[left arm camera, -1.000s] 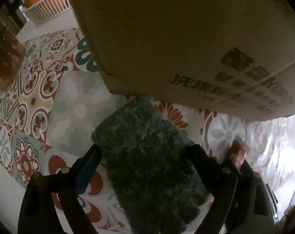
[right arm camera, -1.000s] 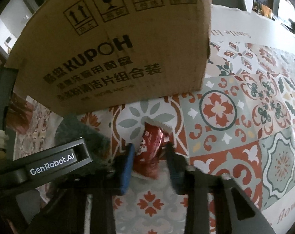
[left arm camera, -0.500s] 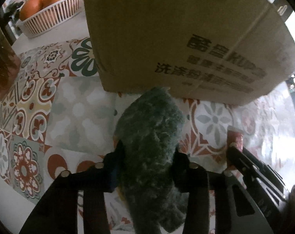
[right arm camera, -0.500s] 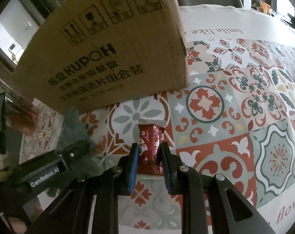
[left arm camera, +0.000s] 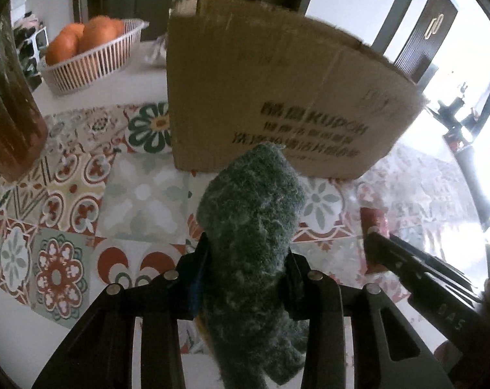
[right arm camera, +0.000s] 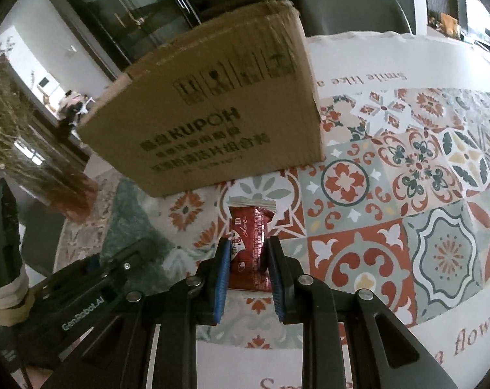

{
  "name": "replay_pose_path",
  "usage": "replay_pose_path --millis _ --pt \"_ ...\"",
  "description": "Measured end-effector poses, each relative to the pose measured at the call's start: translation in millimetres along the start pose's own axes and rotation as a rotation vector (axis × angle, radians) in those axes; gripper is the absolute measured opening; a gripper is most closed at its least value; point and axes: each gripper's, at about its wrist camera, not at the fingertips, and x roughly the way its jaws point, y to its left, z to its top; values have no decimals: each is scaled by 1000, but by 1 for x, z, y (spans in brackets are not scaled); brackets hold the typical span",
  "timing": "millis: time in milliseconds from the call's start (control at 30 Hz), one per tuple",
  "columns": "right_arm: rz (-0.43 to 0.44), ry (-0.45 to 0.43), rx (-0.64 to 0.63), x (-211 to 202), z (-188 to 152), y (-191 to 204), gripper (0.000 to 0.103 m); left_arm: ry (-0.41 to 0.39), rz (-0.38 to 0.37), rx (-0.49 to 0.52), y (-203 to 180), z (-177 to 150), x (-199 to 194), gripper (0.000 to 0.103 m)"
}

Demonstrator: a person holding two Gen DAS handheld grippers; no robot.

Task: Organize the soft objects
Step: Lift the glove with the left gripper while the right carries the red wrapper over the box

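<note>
Filling the far side of the patterned tablecloth (right arm camera: 439,259), the cardboard box (left arm camera: 277,97) is standing directly ahead, its tall wall blocking the way in. The left gripper (left arm camera: 245,275), wide a second ago, is now clamping the green fuzzy cloth (left arm camera: 251,227) and lifting it clear. The right gripper (right arm camera: 248,259) is squeezing the red snack packet (right arm camera: 249,236), likewise raised; an orange basket (left arm camera: 92,61) is sitting far left.

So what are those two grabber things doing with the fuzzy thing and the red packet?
A person is tidying soft things with a grabber in each hand. The left gripper has its fingers squeezed on a fuzzy green cloth. The right gripper pinches a small red packet. Both things are held just in front of a big cardboard box standing on the patterned tablecloth. Nothing has gone into the box yet, as far as can be seen.
</note>
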Motion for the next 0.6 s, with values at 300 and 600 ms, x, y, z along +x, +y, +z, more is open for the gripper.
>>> replay_pose_path --millis 300,600 --pt "26 -66 -18 -27 4 17 24 -78 -37 11 -6 13 -28 37" --pt "52 -144 -30 -57 18 25 24 -171 -41 53 -18 25 -62 37"
